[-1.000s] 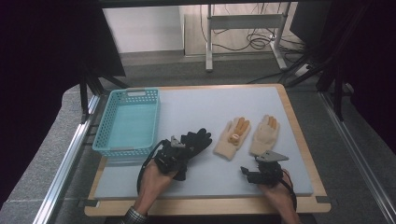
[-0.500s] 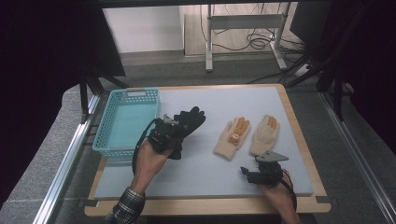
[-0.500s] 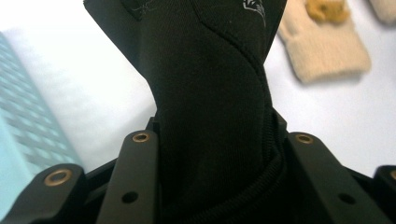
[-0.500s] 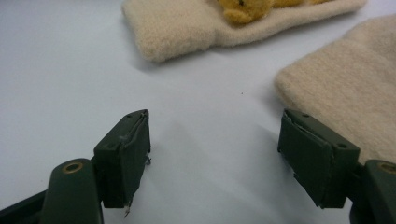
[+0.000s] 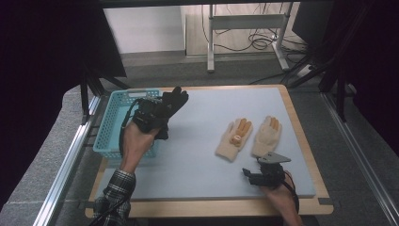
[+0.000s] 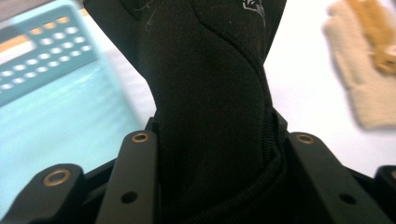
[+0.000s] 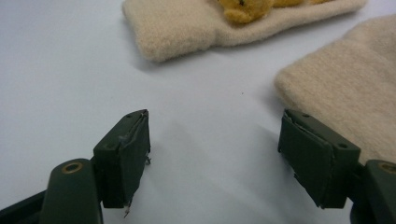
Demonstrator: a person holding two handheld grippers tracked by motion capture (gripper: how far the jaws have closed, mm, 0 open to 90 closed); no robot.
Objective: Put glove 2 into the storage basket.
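- In the left gripper view we see the left gripper (image 6: 215,154) with its two black jaws pressed on the cuff of a black fabric glove (image 6: 210,93); the glove's fingers are cut off by the top edge there.
- The high view shows what that view cuts off: the black fabric glove (image 5: 171,101) is lifted above the table, and its fingers point away from the person, just at the right rim of the light blue plastic basket (image 5: 110,125).
- In the high view the hand hides most of the left gripper (image 5: 153,117), so we cannot read its jaws from there.
- The right gripper (image 7: 215,158) has its jaws wide apart with nothing between them, low over the pale grey-blue table mat (image 7: 70,70).
- Two cream knitted gloves (image 5: 249,136) lie side by side on the mat; one carries an orange-brown part, blurred in the right gripper view.
- The right gripper (image 5: 266,176) rests near the front edge, just beside these gloves.
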